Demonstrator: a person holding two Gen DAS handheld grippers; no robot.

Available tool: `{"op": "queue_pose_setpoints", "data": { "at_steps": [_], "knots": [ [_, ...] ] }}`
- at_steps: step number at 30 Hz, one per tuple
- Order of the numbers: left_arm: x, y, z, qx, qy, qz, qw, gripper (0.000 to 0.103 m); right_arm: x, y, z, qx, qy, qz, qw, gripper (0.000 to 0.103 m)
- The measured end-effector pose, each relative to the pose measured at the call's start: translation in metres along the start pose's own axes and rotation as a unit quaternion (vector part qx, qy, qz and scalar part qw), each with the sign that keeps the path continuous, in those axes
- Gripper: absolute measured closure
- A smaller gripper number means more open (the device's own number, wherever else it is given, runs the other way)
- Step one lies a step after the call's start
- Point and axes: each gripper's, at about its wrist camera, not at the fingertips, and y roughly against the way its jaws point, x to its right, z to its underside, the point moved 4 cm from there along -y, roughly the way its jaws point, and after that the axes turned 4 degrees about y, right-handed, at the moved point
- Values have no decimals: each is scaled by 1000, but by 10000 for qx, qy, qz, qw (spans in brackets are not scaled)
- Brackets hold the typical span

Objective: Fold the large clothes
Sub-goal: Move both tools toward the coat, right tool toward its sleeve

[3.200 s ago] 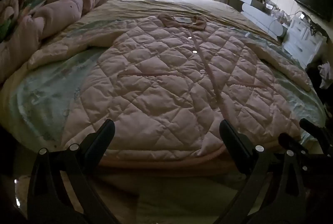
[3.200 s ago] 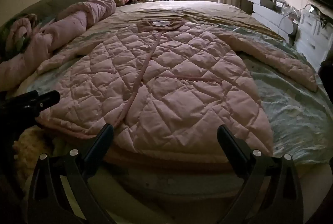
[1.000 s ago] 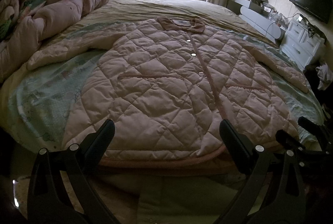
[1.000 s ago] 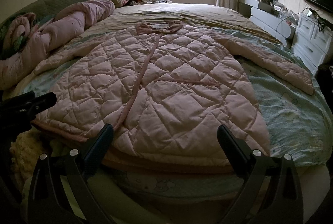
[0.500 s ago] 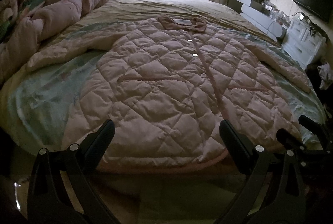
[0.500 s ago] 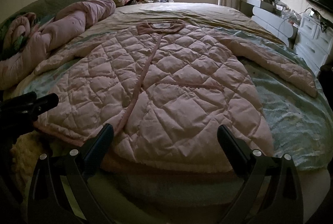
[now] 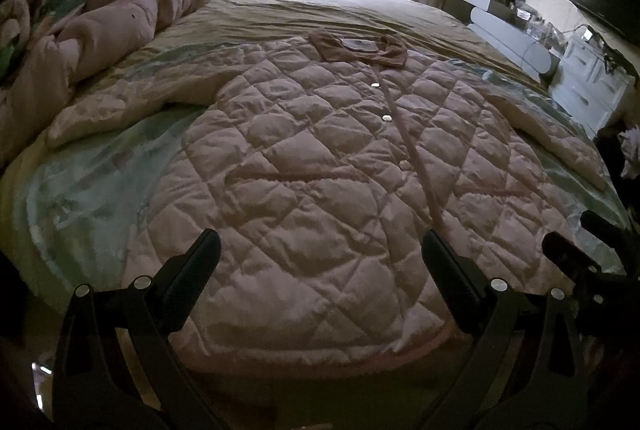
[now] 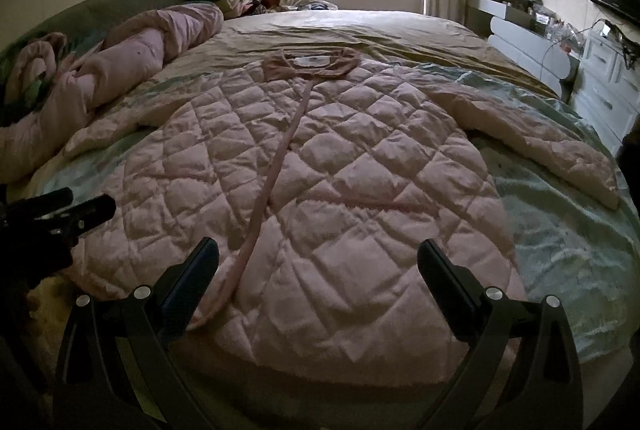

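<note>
**A:** Where is the garment?

**B:** A pink quilted coat (image 7: 320, 166) lies flat and face up on the bed (image 7: 328, 6), buttoned, collar toward the far edge, hem at the near edge, both sleeves spread toward the side edges.

**A:** And the tools?

**B:** The left tool (image 7: 320, 254) and right tool (image 8: 318, 258) hover above the hem, fingers spread wide, holding nothing.

**A:** How much is folded?

**B:** Nothing shows a fold; I judge every fold is left to do.
</note>
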Motion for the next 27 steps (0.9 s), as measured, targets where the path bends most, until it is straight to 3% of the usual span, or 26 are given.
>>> {"op": "queue_pose_setpoints", "data": {
  "at_steps": [27],
  "knots": [
    [-2, -60, -93, -64, 403, 56, 9992, 9, 36, -83, -94, -135, -256, -306, 9991, 4]
  ]
}}
